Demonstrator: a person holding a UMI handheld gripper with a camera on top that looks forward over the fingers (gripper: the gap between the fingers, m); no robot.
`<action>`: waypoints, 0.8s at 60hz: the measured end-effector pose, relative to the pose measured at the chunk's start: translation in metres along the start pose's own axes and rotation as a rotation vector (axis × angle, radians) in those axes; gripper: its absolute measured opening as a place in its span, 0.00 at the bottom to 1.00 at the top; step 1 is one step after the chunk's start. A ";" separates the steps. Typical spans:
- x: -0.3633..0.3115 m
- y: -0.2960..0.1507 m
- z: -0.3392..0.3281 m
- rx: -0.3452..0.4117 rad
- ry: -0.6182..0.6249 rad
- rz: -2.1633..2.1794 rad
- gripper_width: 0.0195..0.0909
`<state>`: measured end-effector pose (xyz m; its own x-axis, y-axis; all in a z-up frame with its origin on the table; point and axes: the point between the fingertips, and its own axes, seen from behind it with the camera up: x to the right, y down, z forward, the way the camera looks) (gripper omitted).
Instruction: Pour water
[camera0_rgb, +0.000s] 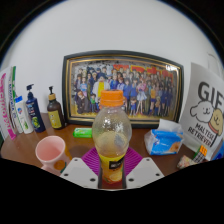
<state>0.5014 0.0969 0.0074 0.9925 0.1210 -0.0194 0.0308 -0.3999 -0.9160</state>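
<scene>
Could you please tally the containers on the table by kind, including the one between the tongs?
Clear bottle with orange cap, held by the tongs: 1
Pink cup: 1
Toiletry bottles and tubes at the left: 5
Total: 7

A plain white wall (110, 30) stands behind a brown wooden desk (20, 148). A large framed group photo (125, 88) with a dark golden frame leans against this wall, upright on the desk. To its left, several toiletry bottles (30, 108) stand in a row near the wall. To its right, a white card with big dark letters (205, 120) stands tilted. The light is soft and even.
</scene>
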 end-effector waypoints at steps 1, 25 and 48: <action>0.001 0.003 0.002 -0.001 -0.003 0.009 0.10; 0.001 0.016 0.000 -0.005 0.002 0.042 0.81; -0.041 -0.001 -0.155 -0.105 0.099 0.016 0.92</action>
<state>0.4794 -0.0486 0.0715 0.9996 0.0254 0.0110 0.0221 -0.4945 -0.8689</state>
